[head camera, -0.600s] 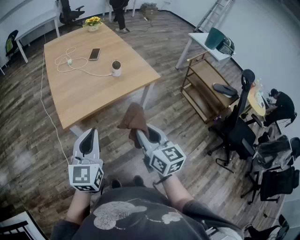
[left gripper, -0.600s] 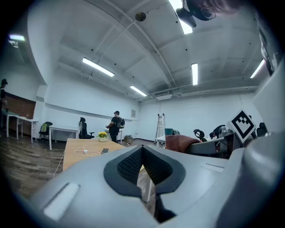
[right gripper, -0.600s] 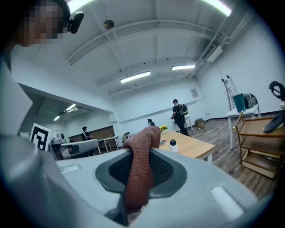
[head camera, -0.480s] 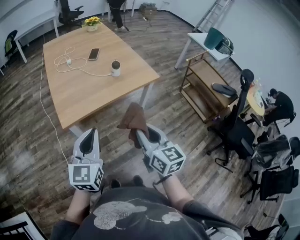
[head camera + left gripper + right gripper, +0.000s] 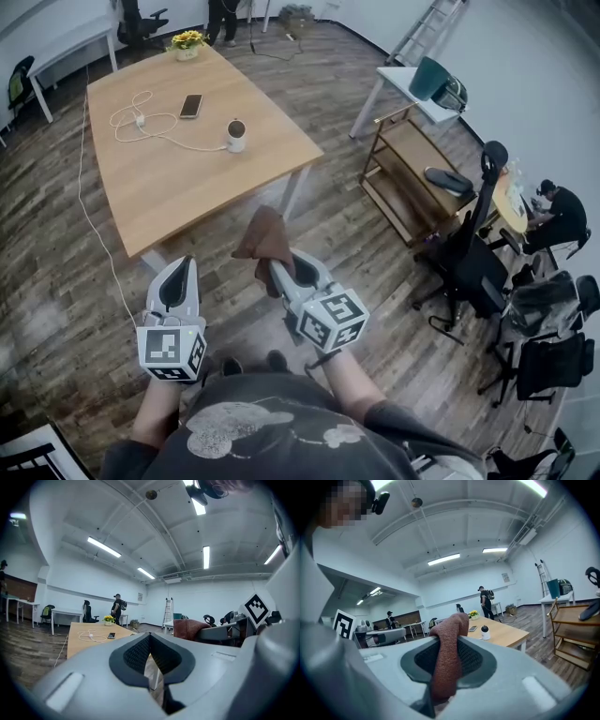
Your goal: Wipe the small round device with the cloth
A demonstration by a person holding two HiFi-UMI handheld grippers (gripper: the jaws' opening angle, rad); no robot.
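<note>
The small round device (image 5: 235, 134), white with a dark top, stands near the right edge of the wooden table (image 5: 178, 187); it also shows small in the right gripper view as the white device (image 5: 484, 632). My right gripper (image 5: 270, 262) is shut on a brown-red cloth (image 5: 266, 238), well short of the table; the cloth (image 5: 448, 660) hangs between its jaws. My left gripper (image 5: 174, 279) is shut with nothing in it, over the floor below the table's near edge.
On the table lie a phone (image 5: 190, 106), a white cable (image 5: 141, 122) and a yellow flower pot (image 5: 186, 43). A wooden shelf cart (image 5: 412, 178), a black office chair (image 5: 473, 253) and a ladder (image 5: 422, 23) stand to the right. A person (image 5: 223, 17) stands beyond the table.
The view has shifted slightly; the person at the far end of the table has stepped further away. Both grippers hold the same pose.
</note>
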